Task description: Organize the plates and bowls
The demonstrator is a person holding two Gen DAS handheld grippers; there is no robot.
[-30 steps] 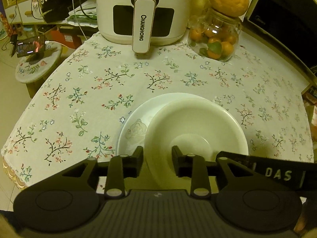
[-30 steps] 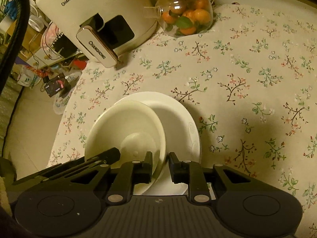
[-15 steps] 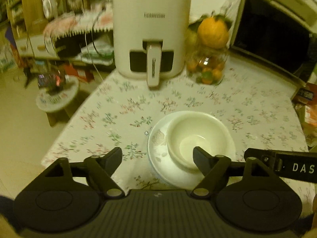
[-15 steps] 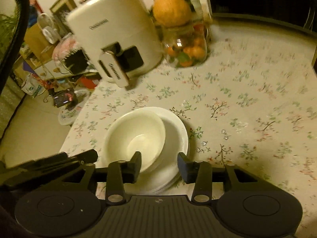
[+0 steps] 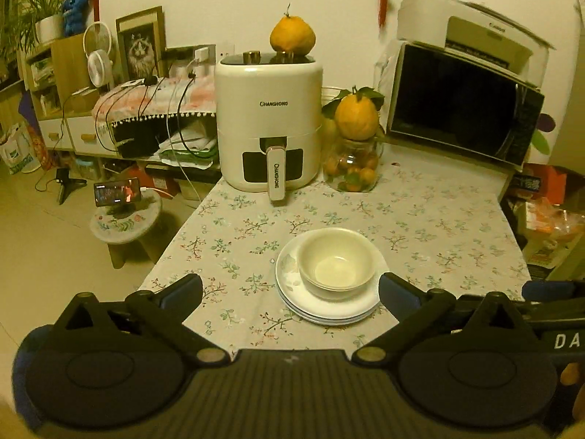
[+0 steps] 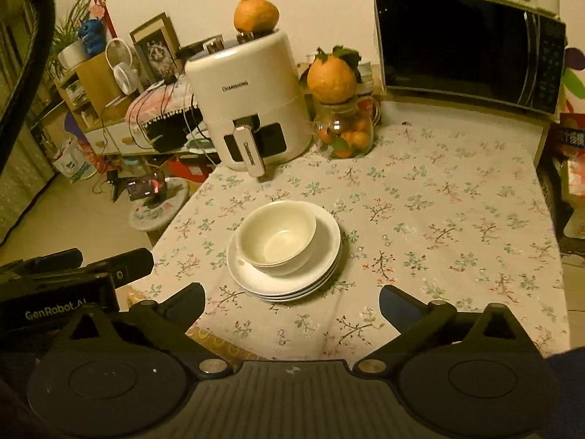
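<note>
The bowls sit nested on the stack of plates near the front of the bench, so the sorting looks about done. The sound move now, I judge, is to draw both tools clear without brushing the stack, which sits off-centre toward one rim. The left gripper and right gripper both have their jaws opening wide, released, with nothing between them and touching nothing.

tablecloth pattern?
Pale tablecloth with small floral sprigs, green leaves and reddish blossoms; clearest in the right wrist view.
</note>
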